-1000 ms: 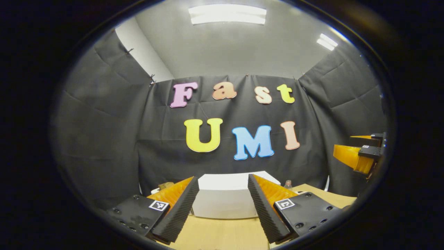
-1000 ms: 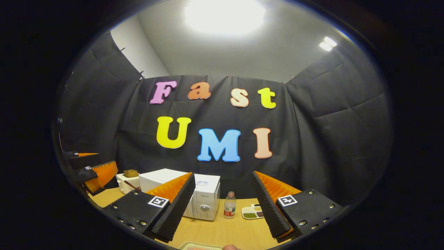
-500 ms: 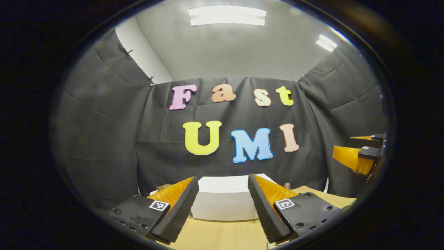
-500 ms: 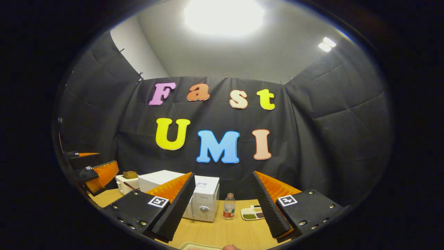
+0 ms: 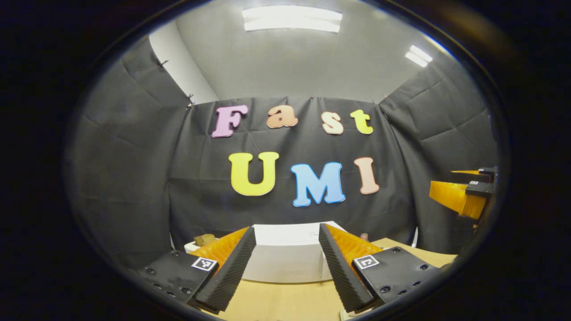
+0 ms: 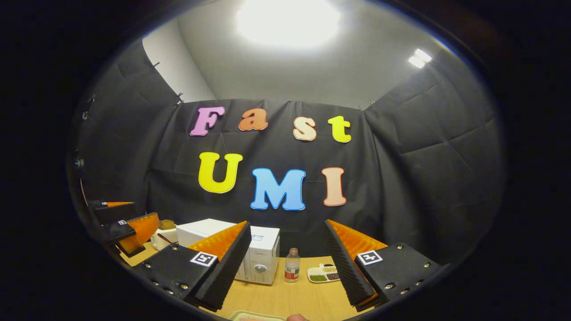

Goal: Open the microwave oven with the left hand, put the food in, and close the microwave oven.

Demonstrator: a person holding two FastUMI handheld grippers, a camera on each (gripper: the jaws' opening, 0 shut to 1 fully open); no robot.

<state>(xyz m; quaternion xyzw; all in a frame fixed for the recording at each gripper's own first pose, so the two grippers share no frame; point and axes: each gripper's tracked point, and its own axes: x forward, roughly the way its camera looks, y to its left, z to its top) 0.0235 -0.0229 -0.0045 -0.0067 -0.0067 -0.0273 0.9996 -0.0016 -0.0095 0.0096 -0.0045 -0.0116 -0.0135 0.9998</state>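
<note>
The white microwave (image 5: 285, 261) stands on the wooden table straight ahead of my left gripper (image 5: 286, 228), which is open with nothing between its fingers. In the right gripper view the microwave (image 6: 261, 254) stands left of centre with its door closed and a round knob on its front. My right gripper (image 6: 287, 223) is open and holds nothing. A pale tray (image 6: 256, 317) shows at the bottom edge below it; what lies on the tray is cut off. The left gripper (image 6: 129, 227) hangs at the far left, and the right gripper (image 5: 464, 196) shows at the right edge.
A small clear bottle (image 6: 292, 265) and a white divided dish of grains (image 6: 323, 274) stand right of the microwave. A white container with something brown in it (image 6: 163, 234) sits to its left. The wooden table (image 6: 285, 298) runs toward me.
Both views have shifted slightly. The microwave sits a little lower and left in the left gripper view, and the left gripper has dropped a little in the right gripper view. Both grippers stay open.
</note>
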